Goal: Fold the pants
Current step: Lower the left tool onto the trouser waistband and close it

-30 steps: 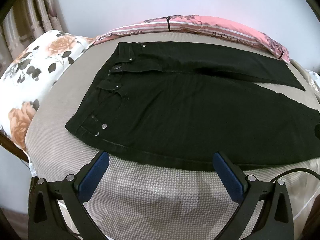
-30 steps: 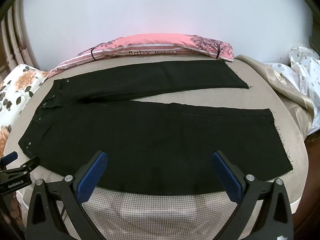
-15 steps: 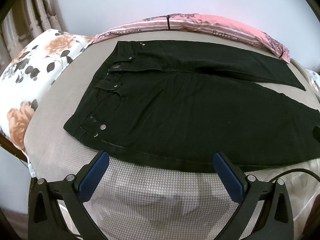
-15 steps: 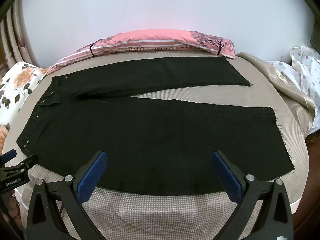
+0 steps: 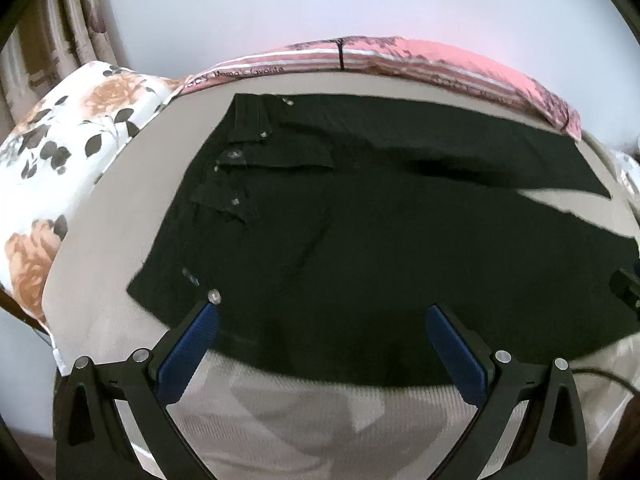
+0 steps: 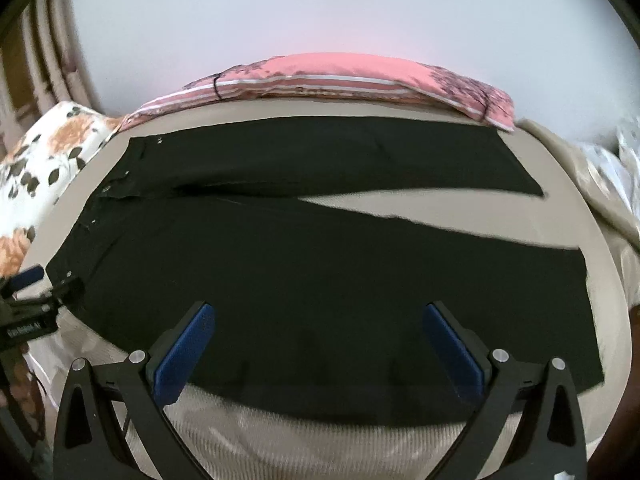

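Observation:
Black pants [image 5: 360, 240] lie flat on the beige bed, waistband with metal buttons to the left, two legs spread in a V to the right; they also show in the right wrist view [image 6: 320, 272]. My left gripper [image 5: 320, 312] is open and empty, its blue pads over the near edge of the pants by the waistband corner. My right gripper [image 6: 320, 312] is open and empty over the near edge of the near leg. The left gripper shows at the left edge of the right wrist view [image 6: 28, 292].
A pink striped pillow [image 6: 340, 76] lies along the far edge by the white wall. A floral pillow [image 5: 52, 160] lies at the left. Beige and white bedding [image 6: 616, 184] is heaped at the right. The bed's near edge [image 5: 312, 420] is below the grippers.
Both grippers have moved forward and down toward the pants, so their pads now overlap the near edge. The pants have not moved.

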A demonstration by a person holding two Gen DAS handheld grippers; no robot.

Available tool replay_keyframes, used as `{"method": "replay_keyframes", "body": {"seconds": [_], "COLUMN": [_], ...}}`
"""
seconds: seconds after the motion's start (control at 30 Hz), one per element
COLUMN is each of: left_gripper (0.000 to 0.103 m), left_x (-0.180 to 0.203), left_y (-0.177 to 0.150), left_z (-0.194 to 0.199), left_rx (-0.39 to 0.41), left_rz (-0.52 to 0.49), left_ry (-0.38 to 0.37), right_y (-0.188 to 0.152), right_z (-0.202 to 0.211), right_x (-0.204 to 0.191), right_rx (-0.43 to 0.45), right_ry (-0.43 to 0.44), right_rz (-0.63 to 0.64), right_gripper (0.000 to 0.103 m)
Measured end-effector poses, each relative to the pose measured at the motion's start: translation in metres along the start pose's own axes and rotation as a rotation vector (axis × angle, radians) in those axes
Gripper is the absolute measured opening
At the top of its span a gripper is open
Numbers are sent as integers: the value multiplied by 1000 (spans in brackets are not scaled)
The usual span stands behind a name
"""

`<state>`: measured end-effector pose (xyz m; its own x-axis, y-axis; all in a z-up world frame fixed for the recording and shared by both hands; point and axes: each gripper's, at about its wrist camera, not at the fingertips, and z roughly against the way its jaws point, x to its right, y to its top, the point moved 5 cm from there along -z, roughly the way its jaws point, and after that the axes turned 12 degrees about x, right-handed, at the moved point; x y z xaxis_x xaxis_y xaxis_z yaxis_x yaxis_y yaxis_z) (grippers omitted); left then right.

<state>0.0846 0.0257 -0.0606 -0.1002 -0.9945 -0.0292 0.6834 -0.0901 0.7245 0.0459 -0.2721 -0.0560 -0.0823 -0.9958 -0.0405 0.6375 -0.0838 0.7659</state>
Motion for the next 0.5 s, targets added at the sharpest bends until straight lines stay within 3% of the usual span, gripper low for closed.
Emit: {"method": "replay_keyframes", "body": {"seconds": [0.23, 0.37, 0.5], "left_gripper": [102, 86, 79], "left_x": [-41, -69, -104], "left_y": [41, 77, 117], "left_z": [-34, -60, -96], "left_rx": [-45, -45, -48], "left_rz": [108, 152, 247], "left_ry": [-18, -37, -83], "right_y": [46, 66, 74], "right_z": [-36, -61, -87], "right_x": [-19, -29, -40], "right_rx": [21, 3, -21], "right_ry": [98, 149, 155], "right_rz": [-25, -72, -63], "right_gripper": [103, 103, 103]}}
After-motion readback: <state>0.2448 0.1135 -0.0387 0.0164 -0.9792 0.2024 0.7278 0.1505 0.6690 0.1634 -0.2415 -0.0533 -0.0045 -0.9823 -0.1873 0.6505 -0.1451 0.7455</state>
